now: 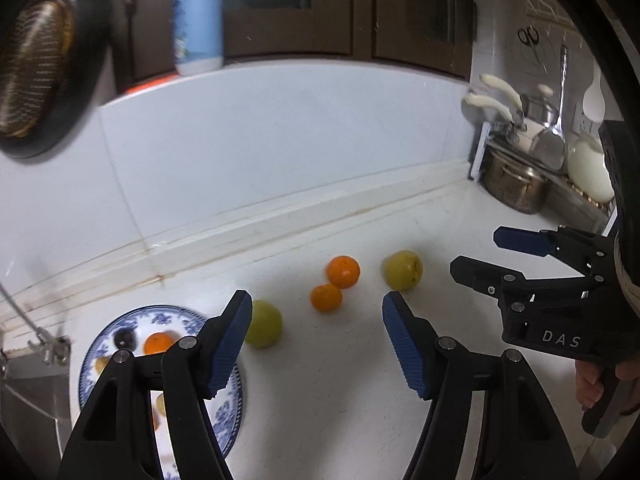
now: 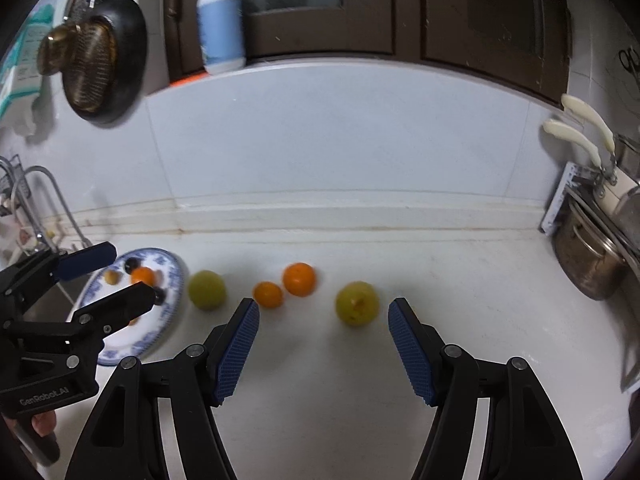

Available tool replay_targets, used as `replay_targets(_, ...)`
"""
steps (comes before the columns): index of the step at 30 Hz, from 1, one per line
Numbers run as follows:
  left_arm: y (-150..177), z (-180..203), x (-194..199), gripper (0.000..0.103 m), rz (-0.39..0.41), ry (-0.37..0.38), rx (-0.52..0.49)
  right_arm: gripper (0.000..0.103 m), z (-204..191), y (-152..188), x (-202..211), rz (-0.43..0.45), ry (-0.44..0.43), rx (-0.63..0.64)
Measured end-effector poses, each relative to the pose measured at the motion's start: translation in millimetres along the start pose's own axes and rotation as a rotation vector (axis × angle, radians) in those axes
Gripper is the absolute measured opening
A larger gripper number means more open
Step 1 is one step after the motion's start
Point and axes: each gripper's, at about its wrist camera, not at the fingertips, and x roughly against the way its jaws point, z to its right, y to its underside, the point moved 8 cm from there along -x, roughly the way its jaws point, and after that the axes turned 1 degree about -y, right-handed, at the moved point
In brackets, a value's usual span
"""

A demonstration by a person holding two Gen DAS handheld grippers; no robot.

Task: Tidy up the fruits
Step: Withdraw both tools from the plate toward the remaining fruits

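White tabletop [image 2: 460, 300] runs bare to the right; both hand-held grippers, left [image 1: 316, 344] and right [image 2: 323, 344], hover spread and empty. Ahead, two green fruits [image 2: 357, 303] and two oranges [image 2: 299, 279] lie loose. Left-edge plate [image 2: 160, 328] holds small fruits.

Probably a home kitchen: steel pot [image 2: 588, 266], tiled wall [image 2: 340, 136], sink tap [image 2: 44, 204].

White countertop [image 2: 400, 360], pale tiled backsplash [image 2: 340, 140], dark wooden cabinets [image 2: 460, 8] above
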Motion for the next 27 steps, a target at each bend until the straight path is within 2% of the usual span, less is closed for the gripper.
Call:
replay_targets(7, 2, 7, -41, 0.066, -0.067, 0.024, -0.033, 0.068, 17, 8, -32, -0.059, 0.023, -0.003)
replay_targets(13, 12, 11, -76, 0.066, -0.125, 0.032, -0.068, 0.068, 22, 12, -62, -0.113, 0.001, -0.009)
replay_targets(21, 17, 15, -117, 0.066, -0.178, 0.009, -0.099, 0.068, 29, 21, -97, -0.18, -0.022, -0.016)
replay_targets(27, 17, 19, -137, 0.06, -0.213, -0.018, -0.106, 0.068, 34, 25, -118, -0.218, -0.034, -0.039)
